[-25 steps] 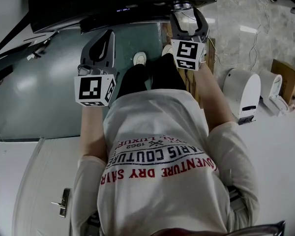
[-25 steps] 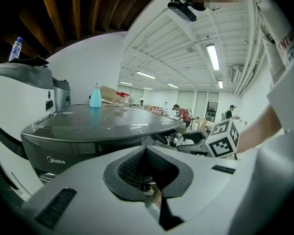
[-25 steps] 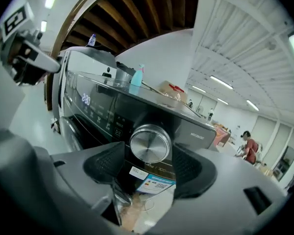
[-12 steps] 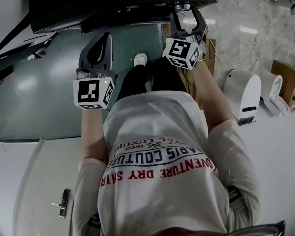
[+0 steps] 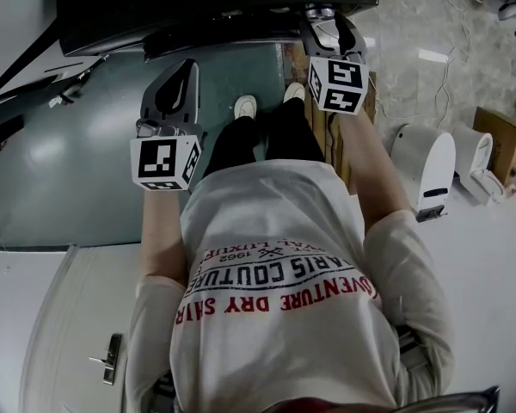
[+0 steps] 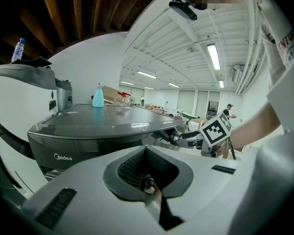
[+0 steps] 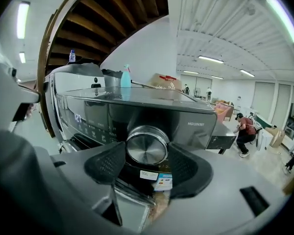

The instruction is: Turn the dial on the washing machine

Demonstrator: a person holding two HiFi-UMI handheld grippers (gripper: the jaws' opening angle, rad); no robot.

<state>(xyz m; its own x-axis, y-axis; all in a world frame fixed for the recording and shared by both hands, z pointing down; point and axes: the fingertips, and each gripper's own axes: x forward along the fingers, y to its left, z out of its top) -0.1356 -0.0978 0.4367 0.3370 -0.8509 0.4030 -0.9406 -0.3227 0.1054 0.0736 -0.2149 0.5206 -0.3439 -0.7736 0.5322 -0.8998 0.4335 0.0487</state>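
Plainly, we are in the turning step itself. At the left, our left gripper (image 5: 174, 89) hangs idle in front of the washing machine (image 6: 100, 126), well apart from its controls. In the left gripper view its 2 fingers (image 6: 130, 168) are pressed together with nothing between them, so we judge it has no part in this step. At the right, our right gripper (image 5: 331, 41) is up against the machine's front. Its marker cube (image 5: 337, 84) sits cocked to 1 side in the head view, which suggests a rolled wrist. In the right gripper view the 2 ribbed fingers (image 7: 105, 163) flank the dial (image 7: 147, 145) and, as far as we can judge, are clenched on its rim. The dial is a round knob with a brushed metal face and a bright chrome ring. It stands out from the middle of the dark, glossy control panel (image 7: 186, 119), with a lit display (image 7: 78, 117) to its left and small labels (image 7: 157, 177) just below it. Next we would roll the wrist about the dial's own axis. The grip must stay square and firm, since that smooth rim looks likely to slip, and we would watch the display to see when the setting changes.
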